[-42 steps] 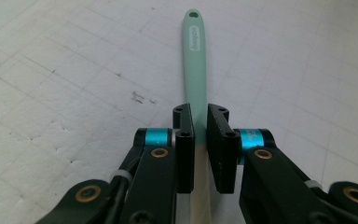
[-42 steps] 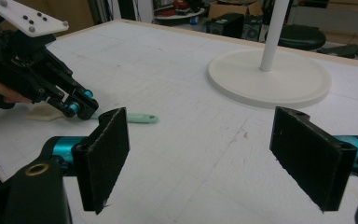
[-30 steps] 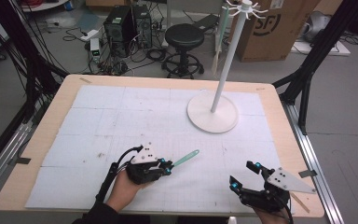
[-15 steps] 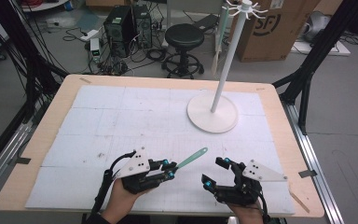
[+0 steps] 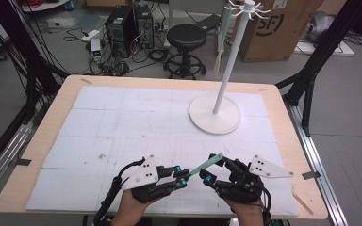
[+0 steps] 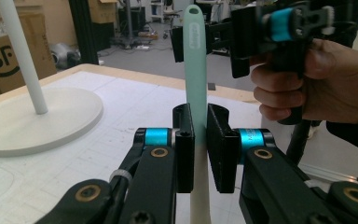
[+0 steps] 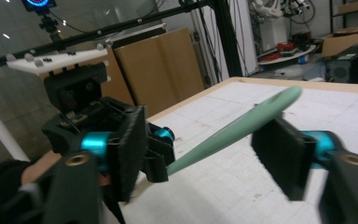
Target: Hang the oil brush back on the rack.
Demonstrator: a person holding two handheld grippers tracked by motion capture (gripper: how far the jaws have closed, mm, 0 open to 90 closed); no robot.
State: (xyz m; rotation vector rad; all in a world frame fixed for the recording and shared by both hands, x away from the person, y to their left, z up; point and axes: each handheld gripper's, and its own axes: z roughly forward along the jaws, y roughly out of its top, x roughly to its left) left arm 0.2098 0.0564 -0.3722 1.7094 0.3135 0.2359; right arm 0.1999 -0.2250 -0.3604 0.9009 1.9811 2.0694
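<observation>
Holding a mint-green spatula handle [image 5: 206, 165] above the bench's near edge, the left gripper [image 5: 183, 175] pinches it between its pads, handle pointing up and away toward the right gripper [image 5: 214, 169]. In the left gripper view the handle [image 6: 196, 88] rises upright between the pressed pads, its slotted tip level with the right gripper [image 6: 223, 44]. Right jaws have just been closing; the right gripper view shows the handle's tip [image 7: 242, 122] between them, pads still apart from it. White stand [image 5: 215, 113] sits toward the far right corner, well apart.
</observation>
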